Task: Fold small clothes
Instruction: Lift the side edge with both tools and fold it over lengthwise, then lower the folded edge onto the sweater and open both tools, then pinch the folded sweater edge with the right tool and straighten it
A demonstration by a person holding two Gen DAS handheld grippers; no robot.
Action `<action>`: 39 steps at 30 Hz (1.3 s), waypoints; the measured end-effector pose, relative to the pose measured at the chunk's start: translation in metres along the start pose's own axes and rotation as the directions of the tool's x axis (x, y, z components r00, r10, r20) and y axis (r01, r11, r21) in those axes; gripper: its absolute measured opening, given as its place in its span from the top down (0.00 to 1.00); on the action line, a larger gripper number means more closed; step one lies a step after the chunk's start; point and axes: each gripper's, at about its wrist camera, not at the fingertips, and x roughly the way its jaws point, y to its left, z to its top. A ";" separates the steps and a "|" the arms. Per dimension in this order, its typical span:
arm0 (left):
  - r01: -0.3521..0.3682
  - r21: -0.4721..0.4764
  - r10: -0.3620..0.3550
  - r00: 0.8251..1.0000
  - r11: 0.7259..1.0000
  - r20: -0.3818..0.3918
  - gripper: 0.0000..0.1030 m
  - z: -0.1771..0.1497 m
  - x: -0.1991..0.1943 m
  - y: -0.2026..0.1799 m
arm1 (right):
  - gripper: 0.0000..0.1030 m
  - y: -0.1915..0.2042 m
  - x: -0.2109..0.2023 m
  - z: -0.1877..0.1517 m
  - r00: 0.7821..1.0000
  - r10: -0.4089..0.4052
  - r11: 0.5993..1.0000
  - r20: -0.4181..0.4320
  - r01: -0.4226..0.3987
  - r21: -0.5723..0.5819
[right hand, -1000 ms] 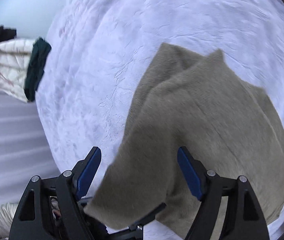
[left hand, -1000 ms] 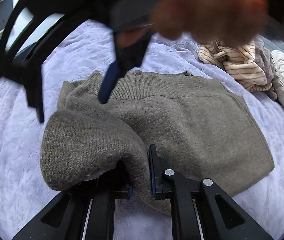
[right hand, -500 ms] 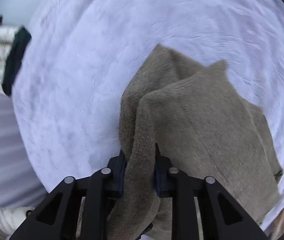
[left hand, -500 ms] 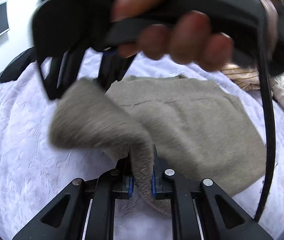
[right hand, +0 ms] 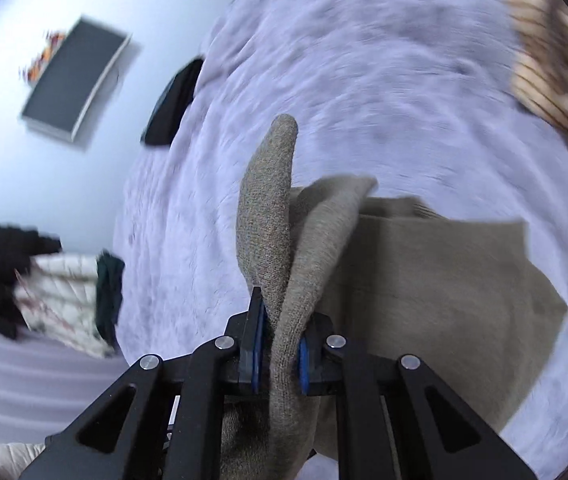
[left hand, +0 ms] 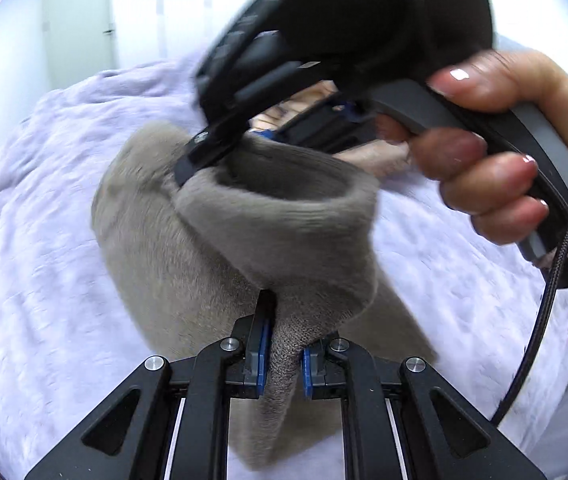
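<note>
Both grippers pinch the taupe knit sweater [left hand: 212, 240] above the lavender bed [left hand: 36, 280]: left gripper [left hand: 284, 354] jaws clenched on fabric, right gripper [right hand: 280, 354] jaws just closed on a fold.

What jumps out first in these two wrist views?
The grey-brown sweater fills both views, lifted off the lavender blanket. The left gripper and right gripper are each clamped on a fold of it. In the left view, a hand holding the right gripper looms at upper right.
</note>
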 end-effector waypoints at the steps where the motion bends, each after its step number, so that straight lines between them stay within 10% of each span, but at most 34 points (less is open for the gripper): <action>1: 0.019 0.024 -0.018 1.000 1.000 -0.022 0.87 -0.001 0.007 -0.010 | 0.86 -0.022 -0.015 -0.008 0.999 0.015 0.999 0.035 -0.016 0.042; 13: 0.071 0.062 -0.056 0.975 0.996 -0.213 0.87 -0.023 0.065 -0.061 | 0.86 -0.185 -0.016 -0.123 0.988 -0.035 0.899 0.149 -0.034 0.437; 15: 0.066 0.061 -0.051 0.973 0.996 -0.223 0.83 -0.022 0.062 -0.058 | 0.85 -0.184 -0.019 -0.126 0.987 -0.026 0.892 0.159 -0.049 0.450; 17: 0.061 0.047 -0.048 0.970 0.997 -0.237 0.50 -0.024 0.058 -0.060 | 0.73 -0.180 -0.025 -0.129 0.989 -0.032 0.892 0.142 -0.036 0.450; 19: 0.039 0.014 -0.035 0.975 0.999 -0.220 0.41 -0.027 0.045 -0.049 | 0.56 -0.177 -0.036 -0.136 0.989 -0.034 0.889 0.141 -0.035 0.457; 31: -0.076 -0.324 -0.023 0.956 0.943 -0.292 0.41 -0.043 0.034 0.037 | 0.45 -0.111 -0.070 -0.185 0.986 -0.099 0.962 0.135 0.060 0.265; 39: -0.037 -0.165 -0.021 0.942 0.986 -0.336 0.41 -0.073 0.010 0.015 | 0.49 -0.106 -0.035 -0.185 0.990 -0.131 0.967 0.042 0.118 0.226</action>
